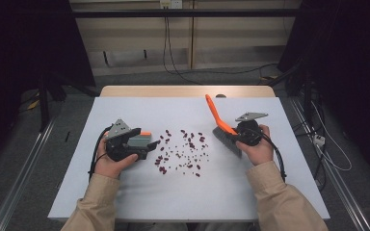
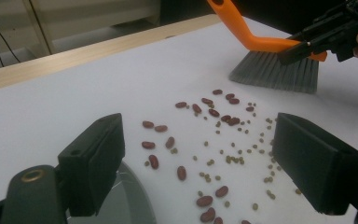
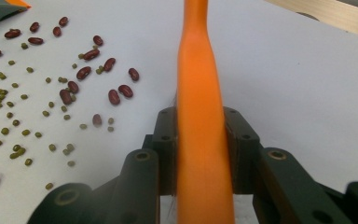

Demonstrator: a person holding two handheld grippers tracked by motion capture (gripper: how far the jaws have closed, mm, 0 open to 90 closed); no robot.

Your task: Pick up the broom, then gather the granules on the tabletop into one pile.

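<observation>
Scene: I sit at a white desk (image 1: 125, 192) with a gripper in each hand, beans scattered between them.
Brush: my right gripper (image 1: 247, 133) has its fingers clamped on the orange handle of a brush (image 1: 220, 125); grey bristles sit on the desk just right of the beans, handle slanting up toward the far side.
Right gripper view: the handle (image 3: 200, 116) runs straight up between the fingers (image 3: 165, 135), pressed from both sides; the bristles are out of sight here.
Left gripper view: the bristles (image 2: 277, 72) show as a broad grey fan, tips touching the desk, beyond the beans.
Dustpan: my left gripper (image 1: 134, 143) sits over a grey dustpan with an orange tip (image 1: 142, 139) at the left edge of the spill. From above I cannot tell whether it grips it.
Left fingers: in the left gripper view they (image 2: 95, 161) stand wide apart, a curved grey surface (image 2: 130, 200) beneath them.
Beans: dark red kidney beans (image 1: 183, 149) and small green ones (image 2: 235, 158), the green legible up close.
</observation>
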